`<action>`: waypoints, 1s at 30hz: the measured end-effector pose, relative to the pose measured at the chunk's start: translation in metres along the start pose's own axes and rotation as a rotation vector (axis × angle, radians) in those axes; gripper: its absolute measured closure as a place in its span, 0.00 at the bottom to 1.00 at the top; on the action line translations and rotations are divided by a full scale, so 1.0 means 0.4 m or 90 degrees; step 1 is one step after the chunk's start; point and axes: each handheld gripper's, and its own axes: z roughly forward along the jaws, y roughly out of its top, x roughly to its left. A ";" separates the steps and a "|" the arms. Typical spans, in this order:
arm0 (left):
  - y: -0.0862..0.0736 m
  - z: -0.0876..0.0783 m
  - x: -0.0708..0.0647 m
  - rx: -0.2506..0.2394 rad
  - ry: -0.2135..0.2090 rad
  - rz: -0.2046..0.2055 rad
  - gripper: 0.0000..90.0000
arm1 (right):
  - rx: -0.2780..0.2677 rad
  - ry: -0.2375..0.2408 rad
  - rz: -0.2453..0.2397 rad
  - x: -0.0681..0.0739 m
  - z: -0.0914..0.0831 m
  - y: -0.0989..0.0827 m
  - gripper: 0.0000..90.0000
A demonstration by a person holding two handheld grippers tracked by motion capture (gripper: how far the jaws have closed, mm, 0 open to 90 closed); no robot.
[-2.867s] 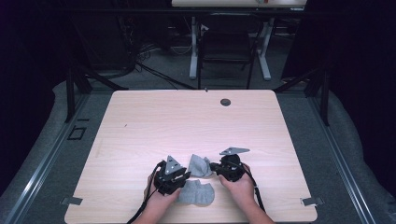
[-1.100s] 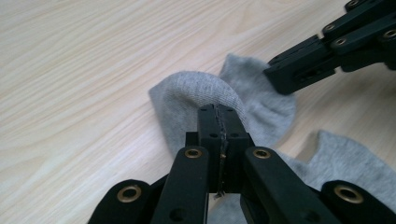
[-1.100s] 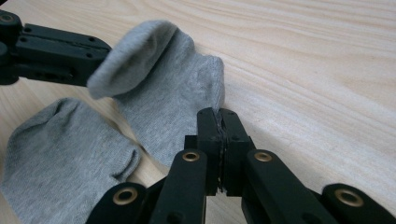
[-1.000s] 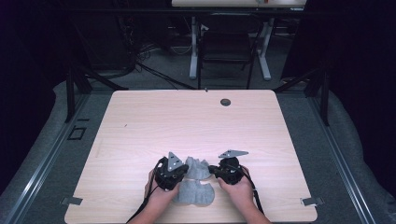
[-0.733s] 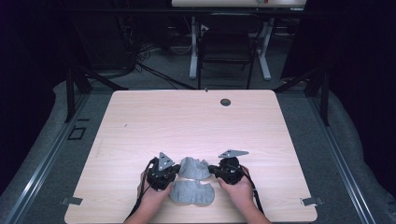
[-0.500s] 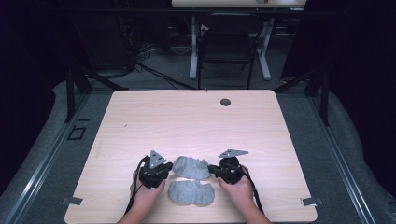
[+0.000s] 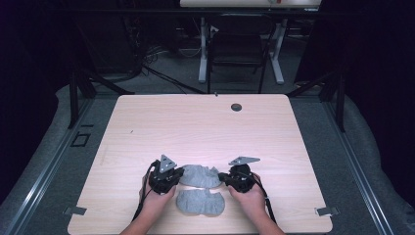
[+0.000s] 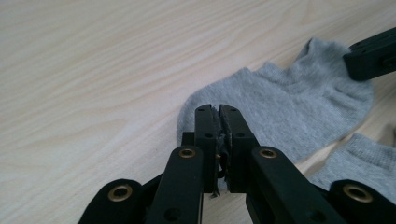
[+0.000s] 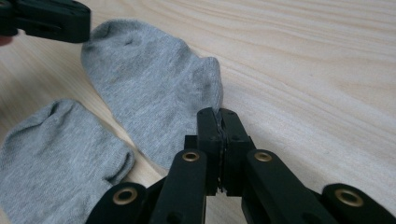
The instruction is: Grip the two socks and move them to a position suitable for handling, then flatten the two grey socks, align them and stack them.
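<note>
A pale wooden table (image 7: 205,127) takes up the middle of the high view, standing on grey flooring with dark space and a chair's legs beyond its far edge. Near that far edge sits a small dark round cap (image 7: 236,106), well apart from everything else.

Close to the near edge lie two grey ankle socks. The far sock (image 7: 198,175) is stretched between the two grippers, its long axis running left to right across the table, lying flat. In the left gripper view this sock (image 8: 289,107) spreads away from the jaws toward the other gripper's black tip at the upper right. The near sock (image 7: 200,201) lies just beside it on the person's side, its long axis also left to right, touched by neither gripper; whether the two socks touch cannot be told.

The left gripper (image 7: 175,174) is at the far sock's left end, jaws pressed together on the fabric edge, as the left gripper view (image 8: 219,109) shows. The right gripper (image 7: 224,177) is at the sock's right end, jaws likewise pinching the sock's edge (image 9: 218,114). A hand holds each gripper from below.
</note>
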 end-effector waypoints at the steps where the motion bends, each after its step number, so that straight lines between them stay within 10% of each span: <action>1: -0.002 0.006 0.000 0.005 0.000 0.000 0.96 | 0.000 -0.001 -0.001 0.000 0.000 0.000 0.99; 30: -0.023 0.025 -0.001 0.036 0.001 -0.011 0.95 | 0.003 -0.026 0.004 -0.022 0.004 0.002 0.96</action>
